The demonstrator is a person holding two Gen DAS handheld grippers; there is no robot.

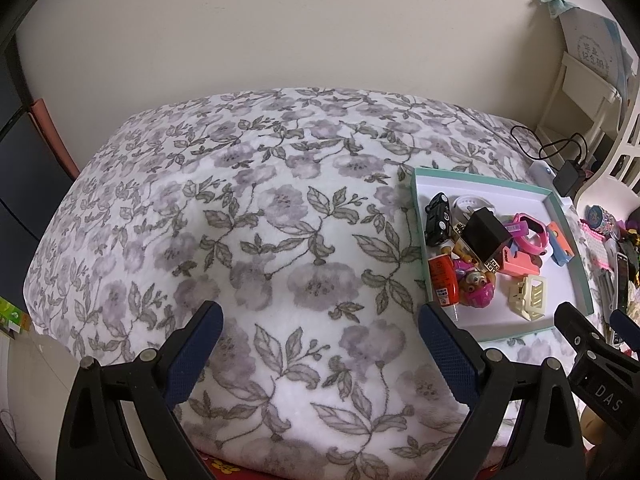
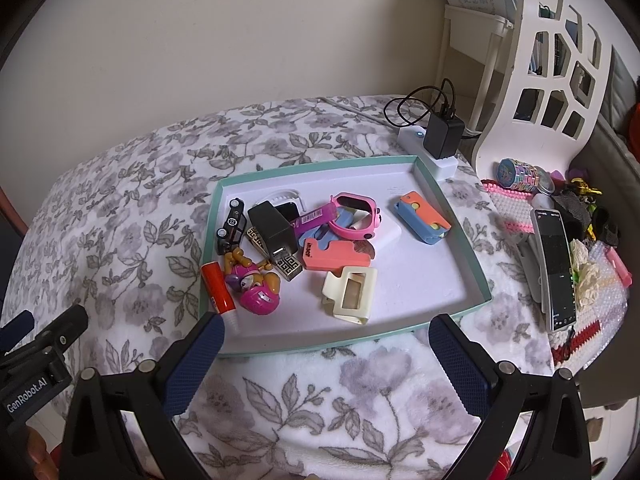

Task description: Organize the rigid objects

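A floral blanket (image 2: 132, 216) covers the bed, on it a shallow teal-rimmed tray (image 2: 456, 216) holding a jumble of small toys, among them a cream hair claw (image 2: 352, 292) and pink watch (image 2: 356, 216), while the left gripper (image 1: 320, 344) and right gripper (image 2: 326, 354) hover near it, both spread wide and empty.

My left gripper (image 1: 320, 344) is a black plastic frame with triangular cut-outs, round silver pivot screws and two fingers faced with dark blue, cross-hatched rubber pads (image 1: 192, 356). My right gripper (image 2: 326, 364) is built the same way, black frame, silver screws and blue textured pads (image 2: 460, 368). Seen from each other's camera, the black bodies carry white lettering: "DAS" on one and "GenRobot.AI" on a blue label on the other.
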